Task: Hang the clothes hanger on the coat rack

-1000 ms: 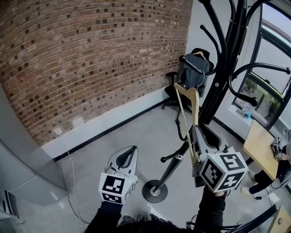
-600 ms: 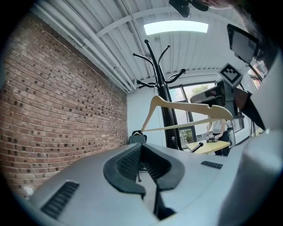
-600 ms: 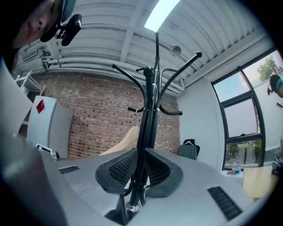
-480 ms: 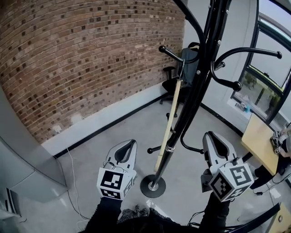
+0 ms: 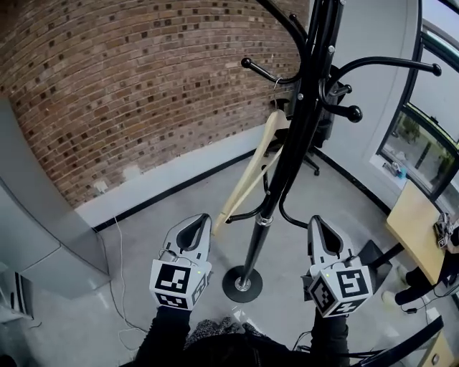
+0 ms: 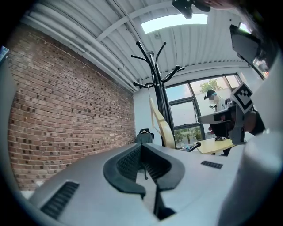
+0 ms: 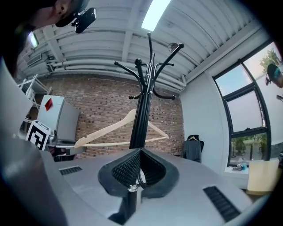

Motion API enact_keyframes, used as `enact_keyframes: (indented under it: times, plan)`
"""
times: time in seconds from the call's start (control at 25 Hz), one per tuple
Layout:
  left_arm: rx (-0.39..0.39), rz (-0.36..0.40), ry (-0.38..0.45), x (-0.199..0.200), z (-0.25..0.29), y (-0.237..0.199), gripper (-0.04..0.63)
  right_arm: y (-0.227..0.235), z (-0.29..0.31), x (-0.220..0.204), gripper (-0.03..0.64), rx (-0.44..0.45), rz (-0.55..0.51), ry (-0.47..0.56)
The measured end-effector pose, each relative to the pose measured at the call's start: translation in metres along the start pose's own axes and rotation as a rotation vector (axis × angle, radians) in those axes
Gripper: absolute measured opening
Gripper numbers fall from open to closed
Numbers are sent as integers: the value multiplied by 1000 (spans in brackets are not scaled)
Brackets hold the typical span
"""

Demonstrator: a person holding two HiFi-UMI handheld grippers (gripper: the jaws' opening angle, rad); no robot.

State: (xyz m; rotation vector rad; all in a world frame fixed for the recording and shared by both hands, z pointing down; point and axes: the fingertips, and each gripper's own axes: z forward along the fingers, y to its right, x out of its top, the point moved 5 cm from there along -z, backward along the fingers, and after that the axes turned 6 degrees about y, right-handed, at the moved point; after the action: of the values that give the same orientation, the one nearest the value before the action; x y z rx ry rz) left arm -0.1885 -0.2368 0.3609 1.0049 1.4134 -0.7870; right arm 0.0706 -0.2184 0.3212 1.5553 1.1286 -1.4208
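Upper centre of frame: hanger point(image 5: 247, 170) now on coat rack point(image 5: 283, 154), freed from right gripper point(image 5: 317, 223). Left gripper point(image 5: 199, 226) likewise low, fingers together, empty. Task looks done.

bright daylight | ceiling light point(image 7: 154, 13) glares | fisheye warp — dark corners

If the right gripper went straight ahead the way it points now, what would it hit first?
Probably the coat rack's pole, standing dead ahead of the right gripper; distance unclear.
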Motion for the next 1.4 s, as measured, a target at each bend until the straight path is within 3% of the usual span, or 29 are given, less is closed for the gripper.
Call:
enact_keyframes:
  times: [0.24,0.6,1.4]
  plan:
    - [72,3,-7,3,-16,3,9,-8,7,-2,9,81,6,-10]
    - [134,14,-8,7,-33,-6,9,-20,15,-1,9,129,13,-6]
    - [125,22,-6,9,-42,-19,9,-45,23,-3,9,107,8,-12]
